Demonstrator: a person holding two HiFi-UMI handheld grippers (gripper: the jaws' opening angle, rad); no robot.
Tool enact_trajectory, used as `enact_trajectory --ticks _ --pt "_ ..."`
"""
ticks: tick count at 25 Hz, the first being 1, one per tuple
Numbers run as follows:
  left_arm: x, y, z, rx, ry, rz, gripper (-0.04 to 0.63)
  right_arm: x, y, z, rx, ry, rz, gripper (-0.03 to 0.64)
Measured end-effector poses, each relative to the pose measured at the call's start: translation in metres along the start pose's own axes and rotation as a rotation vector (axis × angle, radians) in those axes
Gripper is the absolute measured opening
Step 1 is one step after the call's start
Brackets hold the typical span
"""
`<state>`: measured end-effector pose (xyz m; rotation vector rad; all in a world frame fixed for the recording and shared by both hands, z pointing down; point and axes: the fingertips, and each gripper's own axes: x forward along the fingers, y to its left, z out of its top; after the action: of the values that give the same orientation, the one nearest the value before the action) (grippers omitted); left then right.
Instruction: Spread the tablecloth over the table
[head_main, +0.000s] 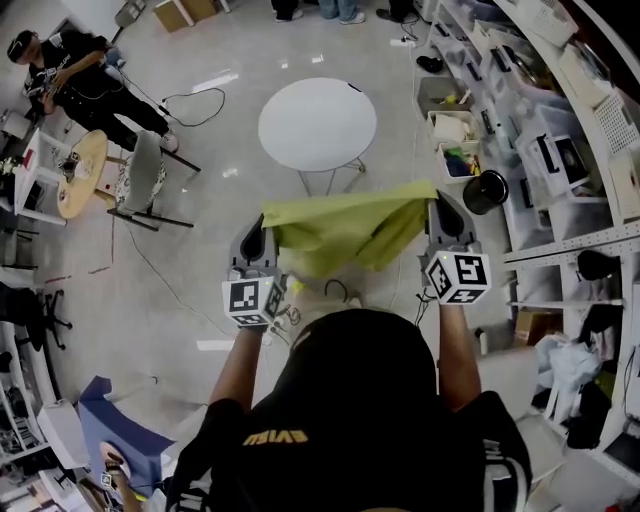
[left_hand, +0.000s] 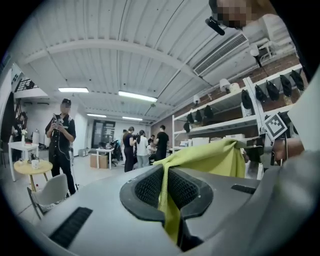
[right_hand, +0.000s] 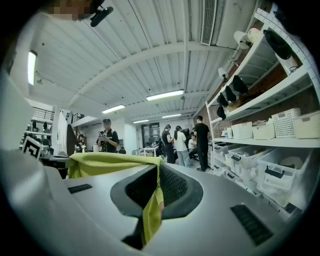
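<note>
A yellow-green tablecloth hangs stretched between my two grippers, held up in the air in front of me. My left gripper is shut on its left corner, and the cloth runs pinched between the jaws in the left gripper view. My right gripper is shut on the right corner, with the cloth squeezed between its jaws in the right gripper view. The round white table stands on the floor beyond the cloth, bare on top. Both grippers point level.
Shelving with white bins lines the right side. A black bucket stands near its foot. A chair and a small wooden table stand at the left, near a seated person. Cables lie on the floor.
</note>
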<state>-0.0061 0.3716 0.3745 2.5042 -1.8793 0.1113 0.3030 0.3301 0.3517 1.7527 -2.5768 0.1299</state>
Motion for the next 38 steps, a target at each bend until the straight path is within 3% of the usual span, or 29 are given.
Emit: enact_trajectory --ticks 4,19,26,29,33,38 --pt "0.002 -0.009 0.006 0.052 -0.006 -0.009 0.025 -0.004 -0.010 -0.001 0.031 -0.004 -0.011 0.011" --pt "0.009 -0.008 0.029 0.090 -0.090 0.060 0.025 0.007 -0.014 -0.004 0.022 0.002 0.016 0.011" --pt "0.016 -0.003 0.031 0.105 -0.105 0.069 0.025 0.014 -0.013 0.001 0.004 -0.004 0.020 0.011" --pt "0.015 0.000 0.028 0.128 -0.071 0.089 0.023 0.018 -0.011 0.002 -0.001 -0.005 0.021 0.011" --pt "0.010 -0.002 0.036 0.107 -0.110 0.114 0.023 0.022 -0.011 -0.001 -0.003 0.010 0.027 0.011" --pt "0.014 0.000 0.024 0.167 -0.090 0.111 0.023 0.028 -0.010 -0.003 -0.010 0.023 0.027 0.011"
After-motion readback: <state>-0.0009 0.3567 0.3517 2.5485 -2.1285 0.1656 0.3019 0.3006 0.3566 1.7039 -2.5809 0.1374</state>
